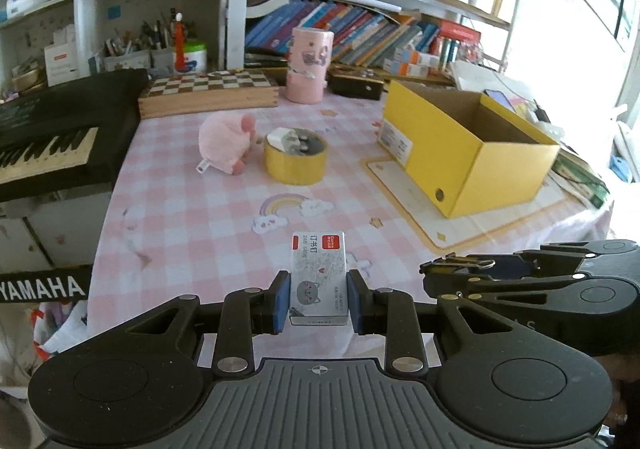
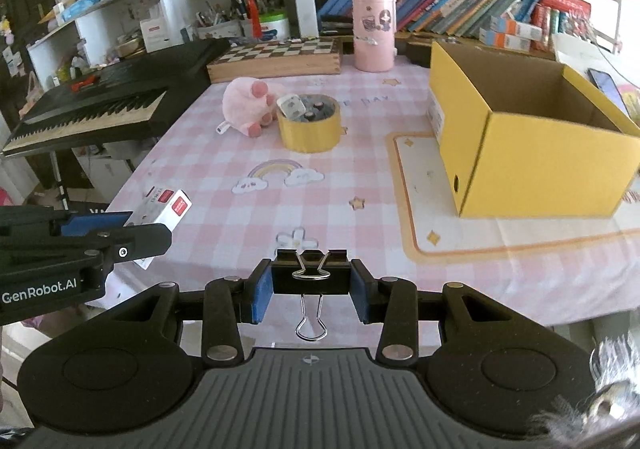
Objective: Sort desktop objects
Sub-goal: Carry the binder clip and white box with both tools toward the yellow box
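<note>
The left gripper [image 1: 319, 301] is clamped on a small staple box [image 1: 319, 281] (cat drawing on its face), held upright above the near edge of the pink checked surface [image 1: 208, 209]. The right gripper [image 2: 312, 289] grips a black binder clip [image 2: 311, 275] by its body, wire handles toward the camera. Farther back, a tape roll [image 2: 308, 129] with small items inside sits just beside a pink plush [image 2: 248, 103], well apart from the open yellow box [image 2: 520, 153] at right.
</note>
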